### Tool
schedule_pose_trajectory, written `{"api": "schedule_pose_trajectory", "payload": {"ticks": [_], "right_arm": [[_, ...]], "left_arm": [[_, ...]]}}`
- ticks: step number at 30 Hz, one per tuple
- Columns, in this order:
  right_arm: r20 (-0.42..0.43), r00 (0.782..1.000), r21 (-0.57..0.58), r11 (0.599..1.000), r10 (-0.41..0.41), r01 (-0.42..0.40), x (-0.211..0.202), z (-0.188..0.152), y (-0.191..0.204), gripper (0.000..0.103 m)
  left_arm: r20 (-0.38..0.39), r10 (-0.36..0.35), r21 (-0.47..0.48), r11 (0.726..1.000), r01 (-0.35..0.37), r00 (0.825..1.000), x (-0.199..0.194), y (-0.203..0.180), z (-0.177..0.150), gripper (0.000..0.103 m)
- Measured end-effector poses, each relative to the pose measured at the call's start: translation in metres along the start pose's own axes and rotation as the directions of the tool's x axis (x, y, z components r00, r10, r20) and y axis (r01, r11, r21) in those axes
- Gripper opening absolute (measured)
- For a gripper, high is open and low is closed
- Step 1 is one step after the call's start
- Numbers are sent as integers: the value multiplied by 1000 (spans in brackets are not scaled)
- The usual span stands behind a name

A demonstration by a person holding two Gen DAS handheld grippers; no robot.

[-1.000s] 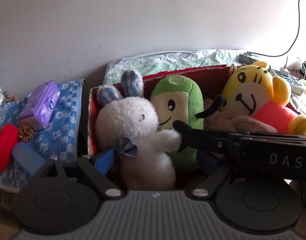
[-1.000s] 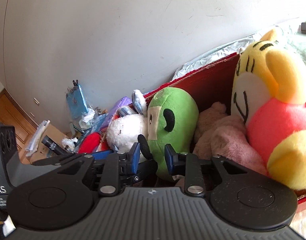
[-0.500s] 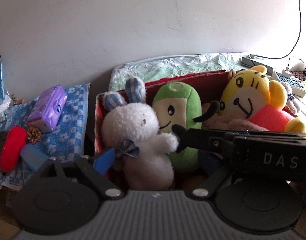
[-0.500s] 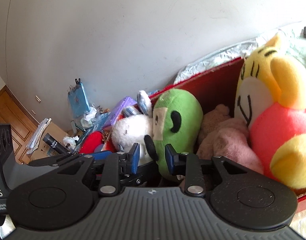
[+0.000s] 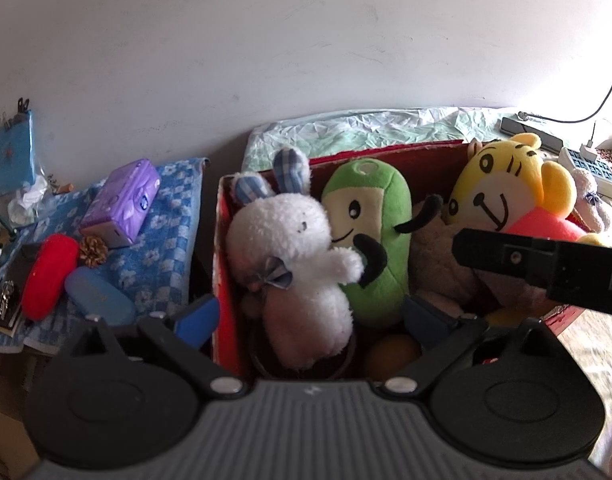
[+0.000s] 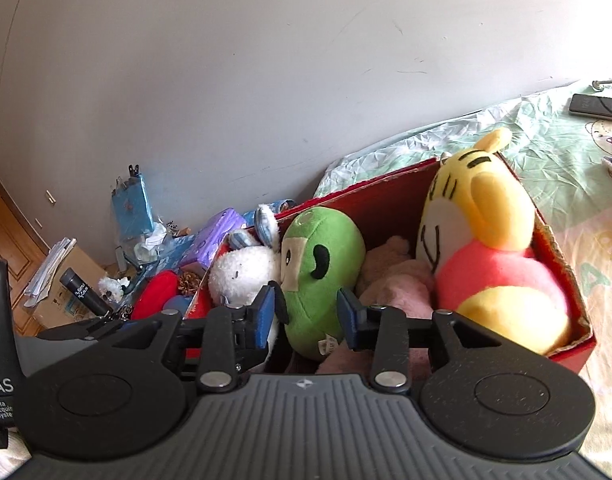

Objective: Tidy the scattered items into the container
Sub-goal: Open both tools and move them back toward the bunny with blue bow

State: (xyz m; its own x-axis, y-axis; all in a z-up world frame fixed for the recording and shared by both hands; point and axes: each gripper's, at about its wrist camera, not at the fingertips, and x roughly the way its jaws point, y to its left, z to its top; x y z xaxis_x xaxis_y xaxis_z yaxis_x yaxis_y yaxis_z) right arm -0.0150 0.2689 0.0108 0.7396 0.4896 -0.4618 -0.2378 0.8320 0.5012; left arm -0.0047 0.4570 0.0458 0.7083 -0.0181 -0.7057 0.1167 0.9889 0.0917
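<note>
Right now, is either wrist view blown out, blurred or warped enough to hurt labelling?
Left wrist view: strong glare at the right edge washes out the keyboard; the white rabbit and red box stay sharp. Right wrist view: even light, no blur; fisheye bends the wall line and stretches the yellow tiger near the edge.

Purple tissue pack (image 5: 120, 203) on blue checked towel (image 5: 166, 232), pine cone (image 5: 93, 251), black cable (image 5: 610, 60) down white wall (image 5: 266, 40)
</note>
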Motion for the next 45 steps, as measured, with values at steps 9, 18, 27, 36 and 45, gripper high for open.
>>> {"api": "schedule_pose_trajectory", "payload": {"ticks": [9,18,27,36,45], "right_arm": [[33,999,33,999,-1,0,-17,0,-14,42],[82,997,93,995,16,-23,-46,-2,-39,42],[197,963,212,951,183,-224,-95,21,-105,45],[95,986,357,930,-135,93,-137,29,-220,47],[-59,968,387,888,-245,248,-148,26,-316,48]], "left_arm": [[13,-28,-99,995,29,1000,-7,6,4,100],[68,-84,-147,985,93,994,-14,-1,10,101],[253,-217,-94,964,248,943,-53,-69,33,101],[202,-431,79,902,424,879,-48,-196,36,101],[-45,-529,-27,849,528,848,37,-297,44,99]]}}
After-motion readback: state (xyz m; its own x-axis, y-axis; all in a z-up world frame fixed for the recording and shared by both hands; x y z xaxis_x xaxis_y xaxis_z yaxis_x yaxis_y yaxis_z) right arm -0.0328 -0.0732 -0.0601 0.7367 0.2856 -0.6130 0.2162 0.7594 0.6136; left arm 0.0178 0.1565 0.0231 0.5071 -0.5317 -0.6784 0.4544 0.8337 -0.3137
